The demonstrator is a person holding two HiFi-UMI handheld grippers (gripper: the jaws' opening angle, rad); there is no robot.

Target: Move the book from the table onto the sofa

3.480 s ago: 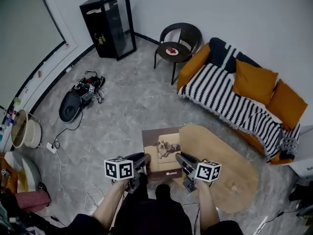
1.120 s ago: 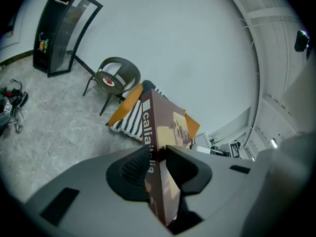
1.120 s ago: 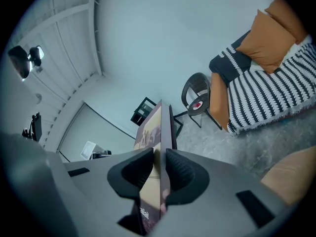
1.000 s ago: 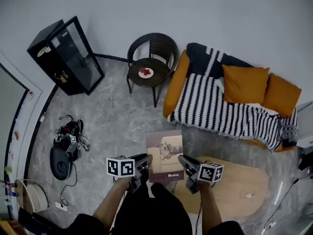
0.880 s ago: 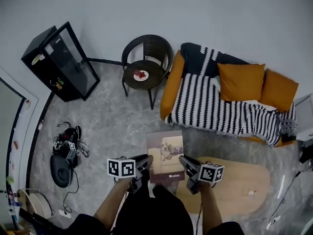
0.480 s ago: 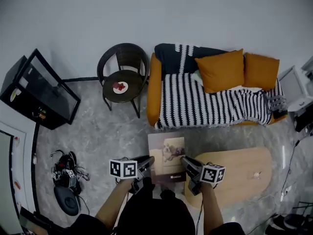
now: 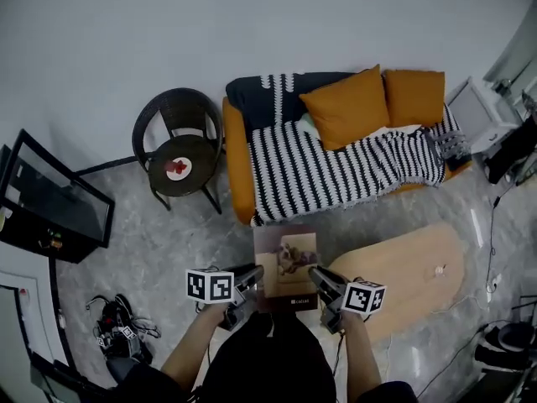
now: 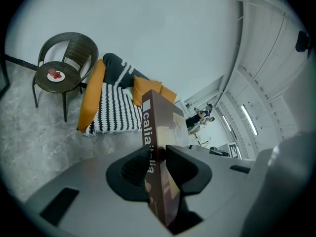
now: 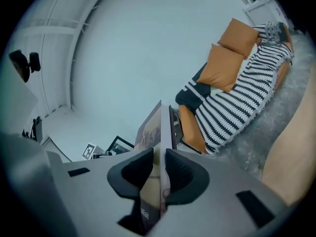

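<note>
A brown book (image 7: 286,265) with a dog picture on its cover hangs above the floor, held between both grippers. My left gripper (image 7: 249,277) is shut on its left edge, pads against the spine (image 8: 149,132). On the right edge (image 9: 159,127) my right gripper (image 7: 317,277) is shut as well. The orange sofa (image 7: 336,162), with a striped black-and-white blanket and orange cushions, lies just beyond the book. It also shows as the sofa (image 8: 116,110) in the left gripper view and the sofa (image 9: 237,102) in the right gripper view. The oval wooden table (image 7: 407,275) sits at my right.
A dark wicker chair (image 7: 178,154) holding a plate with something red stands left of the sofa. A black glass cabinet (image 7: 50,212) is at the far left, cables and gear (image 7: 117,338) on the floor below it. White equipment (image 7: 474,112) stands by the sofa's right end.
The view has swung round: the sofa has shifted from the upper right to straight ahead of the book, and the cabinet slid to the left edge. Both grippers keep the book.
</note>
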